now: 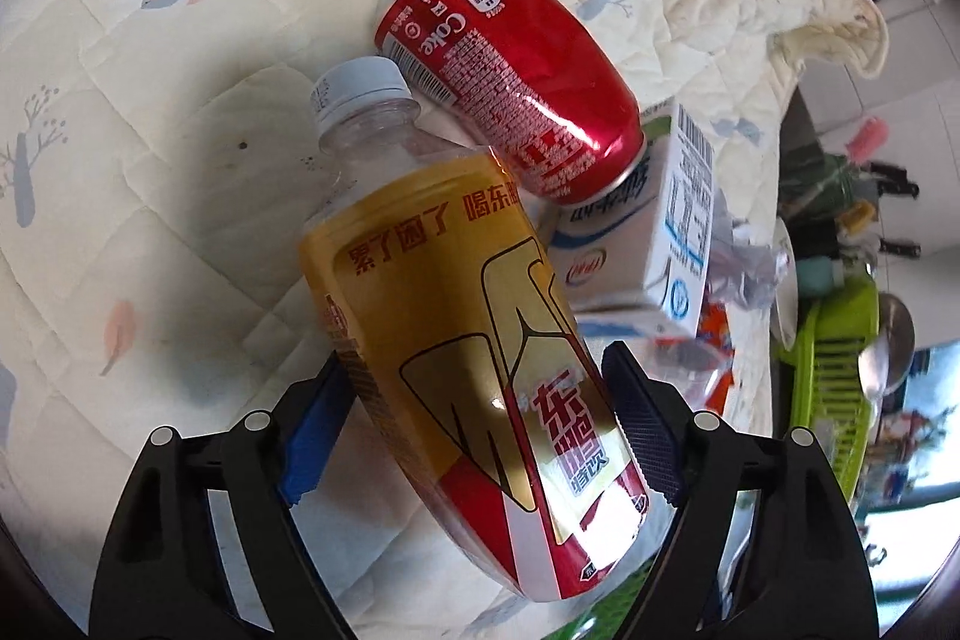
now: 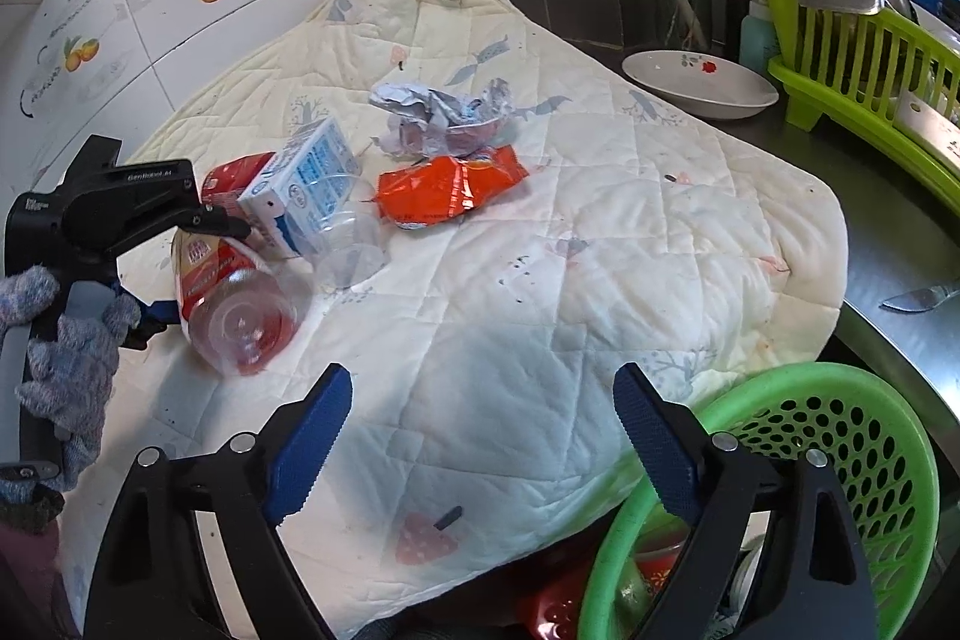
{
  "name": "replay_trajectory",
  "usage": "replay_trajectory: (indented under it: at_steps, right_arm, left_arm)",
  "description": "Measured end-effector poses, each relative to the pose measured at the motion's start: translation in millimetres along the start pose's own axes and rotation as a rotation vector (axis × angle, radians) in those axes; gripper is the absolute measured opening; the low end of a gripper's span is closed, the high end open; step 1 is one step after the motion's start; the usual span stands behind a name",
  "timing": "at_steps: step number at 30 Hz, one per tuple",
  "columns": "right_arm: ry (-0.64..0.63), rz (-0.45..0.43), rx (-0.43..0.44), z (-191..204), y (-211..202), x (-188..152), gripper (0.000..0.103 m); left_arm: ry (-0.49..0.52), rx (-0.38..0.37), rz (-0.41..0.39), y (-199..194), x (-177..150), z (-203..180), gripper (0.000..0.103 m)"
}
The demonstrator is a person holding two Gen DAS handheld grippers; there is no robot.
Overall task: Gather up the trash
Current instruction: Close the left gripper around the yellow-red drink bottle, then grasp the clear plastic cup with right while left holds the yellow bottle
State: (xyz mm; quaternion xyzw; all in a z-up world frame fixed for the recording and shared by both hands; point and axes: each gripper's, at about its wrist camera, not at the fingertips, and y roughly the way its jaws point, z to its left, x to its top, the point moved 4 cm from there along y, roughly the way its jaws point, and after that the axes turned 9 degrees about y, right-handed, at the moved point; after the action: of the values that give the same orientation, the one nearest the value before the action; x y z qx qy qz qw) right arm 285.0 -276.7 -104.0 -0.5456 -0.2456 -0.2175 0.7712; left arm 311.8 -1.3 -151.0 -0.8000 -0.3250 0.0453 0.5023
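Green perforated basket point(image 2: 840, 436) with red scraps inside; left gripper point(image 1: 480, 436) around gold-labelled bottle point(image 1: 456, 340), right gripper point(image 2: 480, 436) wide, empty.

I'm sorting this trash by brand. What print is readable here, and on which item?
"Coke": red can.
"累了困了 喝东": yellow plastic bottle.
"东鹏 特饮": same bottle, lower label.
"Genrobot.AI", roughly: left gripper.
Milk carton: blurred, unreadable.
Orange wrapper: nothing legible.
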Motion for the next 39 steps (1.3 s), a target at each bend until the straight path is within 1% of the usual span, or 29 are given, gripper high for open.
replay_trajectory:
  at_steps: [3, 5, 9, 12, 16, 19, 21, 24, 29, 31, 33, 35, 36, 39]
  right_arm:
    - [-0.003, 0.007, 0.026, 9.4, 3.0, 2.3, 0.08]
    - [-0.014, 0.008, 0.044, 18.1, 5.8, 4.7, 0.079]
    - [-0.046, 0.01, 0.083, 38.4, 14.0, 12.5, 0.079]
    - [-0.053, 0.029, 0.12, 50.9, 25.8, 19.5, 0.078]
    - [-0.061, 0.055, 0.16, 66.0, 44.1, 27.6, 0.076]
    - [-0.081, 0.066, 0.164, 74.2, 56.6, 32.2, 0.076]
    - [-0.094, 0.068, 0.147, 78.5, 68.3, 37.3, 0.076]
    - [-0.09, 0.082, 0.151, 81.8, 82.7, 43.7, 0.076]
    - [-0.122, 0.095, 0.141, 92.5, 100.8, 51.3, 0.076]
    - [-0.13, 0.098, 0.128, 94.5, 107.3, 53.5, 0.073]
    - [-0.125, 0.108, 0.138, 95.7, 112.0, 54.3, 0.07]
    - [-0.125, 0.112, 0.134, 96.2, 115.5, 54.5, 0.066]
    - [-0.128, 0.114, 0.135, 96.5, 116.3, 53.5, 0.061]
    - [-0.125, 0.105, 0.14, 96.1, 113.2, 50.8, 0.06]
  left_arm:
    - [0.057, 0.007, 0.025, -7.0, -4.3, 5.8, 0.08]
    - [0.108, 0.022, 0.045, -12.1, -6.8, 9.8, 0.08]
    - [0.172, 0.044, 0.071, -22.2, -7.8, 19.3, 0.08]
    - [0.231, 0.069, 0.085, -29.9, -8.4, 25.3, 0.08]
    - [0.28, 0.075, 0.095, -37.5, -7.1, 34.5, 0.08]
    - [0.321, 0.077, 0.101, -40.9, -6.2, 38.9, 0.08]
    - [0.342, 0.075, 0.112, -40.8, -6.6, 40.3, 0.08]
    - [0.371, 0.076, 0.123, -39.8, -6.9, 39.7, 0.08]
    - [0.424, 0.066, 0.138, -38.6, -8.4, 35.9, 0.08]
    - [0.433, 0.062, 0.146, -37.4, -9.1, 36.8, 0.08]
    - [0.435, 0.063, 0.15, -35.8, -10.5, 37.5, 0.08]
    - [0.445, 0.066, 0.155, -33.4, -11.8, 38.6, 0.08]
    - [0.447, 0.065, 0.153, -33.4, -12.3, 38.9, 0.08]
    - [0.466, 0.07, 0.15, -34.0, -14.5, 37.5, 0.08]
